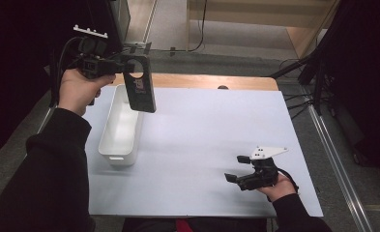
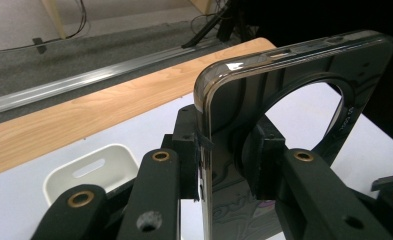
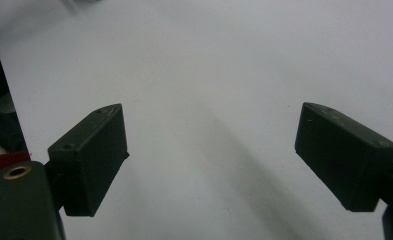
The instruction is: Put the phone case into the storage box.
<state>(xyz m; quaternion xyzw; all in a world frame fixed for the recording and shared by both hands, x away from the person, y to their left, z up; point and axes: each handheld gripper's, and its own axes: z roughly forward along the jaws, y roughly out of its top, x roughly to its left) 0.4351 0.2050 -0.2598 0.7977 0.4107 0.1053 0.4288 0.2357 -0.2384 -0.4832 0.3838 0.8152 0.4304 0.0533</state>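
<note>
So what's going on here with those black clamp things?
A person at a table holds a two-jaw gripper in each hand. The left gripper is shut on a dark phone case with a round hole, held in the air above a white bin on the white table. The right gripper rests low near the table's front edge, its jaws open with nothing between them.

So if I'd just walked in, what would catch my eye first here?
Probably the dark phone case with a big round hole, held in the air by the left gripper above the far end of a long white bin. The right gripper rests low near the front right of the white table, jaws open and holding nothing.
</note>
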